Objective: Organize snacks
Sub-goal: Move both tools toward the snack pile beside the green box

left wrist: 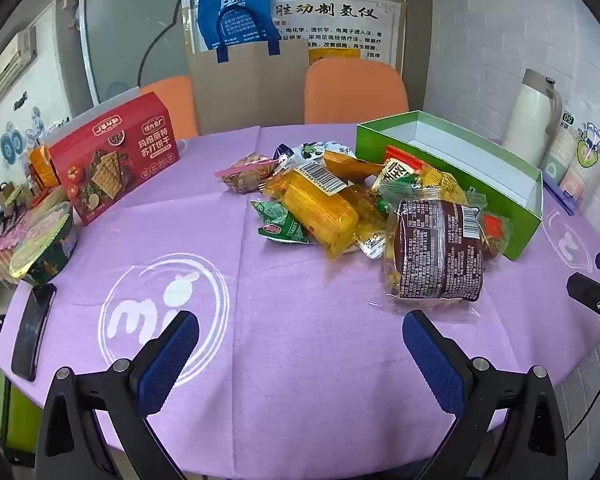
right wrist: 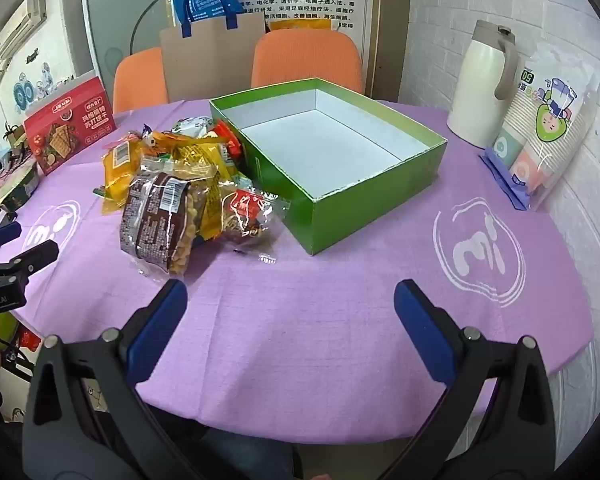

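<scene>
Both my left gripper (left wrist: pixel 300 344) and right gripper (right wrist: pixel 290 312) are spread, empty, above the table's near edge. Snack pile (left wrist: pixel 364 208) lies mid-table, touching the empty green box (right wrist: pixel 380 184). Nothing packed; next: grasp the nearest packet

Green box (right wrist: pixel 364 196), white inside; purple tablecloth (right wrist: pixel 320 320) with white logos.
</scene>
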Motion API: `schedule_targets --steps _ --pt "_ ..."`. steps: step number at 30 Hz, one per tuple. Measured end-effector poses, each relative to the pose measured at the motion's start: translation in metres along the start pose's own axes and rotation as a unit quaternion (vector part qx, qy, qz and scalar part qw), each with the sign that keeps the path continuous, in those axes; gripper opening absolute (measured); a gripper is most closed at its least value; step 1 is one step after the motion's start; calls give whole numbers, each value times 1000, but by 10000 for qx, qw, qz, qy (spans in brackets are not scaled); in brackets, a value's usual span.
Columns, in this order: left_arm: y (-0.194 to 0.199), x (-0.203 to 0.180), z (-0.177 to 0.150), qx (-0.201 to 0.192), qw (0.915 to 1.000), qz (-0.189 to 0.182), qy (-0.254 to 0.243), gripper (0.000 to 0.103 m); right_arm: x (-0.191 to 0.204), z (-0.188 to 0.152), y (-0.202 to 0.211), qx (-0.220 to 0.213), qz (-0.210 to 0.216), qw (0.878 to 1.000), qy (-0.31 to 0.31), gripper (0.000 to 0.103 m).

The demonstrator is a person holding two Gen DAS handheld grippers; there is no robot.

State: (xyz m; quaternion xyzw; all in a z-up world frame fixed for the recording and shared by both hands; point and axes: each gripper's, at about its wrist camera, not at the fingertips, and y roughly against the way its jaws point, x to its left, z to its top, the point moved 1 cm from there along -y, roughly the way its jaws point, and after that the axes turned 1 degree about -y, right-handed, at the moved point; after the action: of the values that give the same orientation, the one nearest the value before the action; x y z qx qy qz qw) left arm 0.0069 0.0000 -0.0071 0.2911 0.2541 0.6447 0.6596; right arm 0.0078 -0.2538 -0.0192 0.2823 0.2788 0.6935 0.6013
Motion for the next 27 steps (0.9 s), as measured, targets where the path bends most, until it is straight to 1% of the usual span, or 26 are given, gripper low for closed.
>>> schedule_targets --steps 6,7,14,15,27 --pt "1 1 -1 22 10000 -43 41 103 3 -1 -2 57 21 10000 -15 103" --pt "1 -4 -1 30 10000 -21 32 103 5 -1 -2 62 16 10000 -2 103" --pt "-4 -2 0 96 9999 -60 70 103 -6 3 -5 71 57 10000 23 103" --pt "-4 -2 0 100 9999 -59 72 103 4 0 -7 80 7 10000 20 103" --pt "-8 -2 -5 116 9999 -72 56 103 4 1 -9 103 5 9999 7 103"
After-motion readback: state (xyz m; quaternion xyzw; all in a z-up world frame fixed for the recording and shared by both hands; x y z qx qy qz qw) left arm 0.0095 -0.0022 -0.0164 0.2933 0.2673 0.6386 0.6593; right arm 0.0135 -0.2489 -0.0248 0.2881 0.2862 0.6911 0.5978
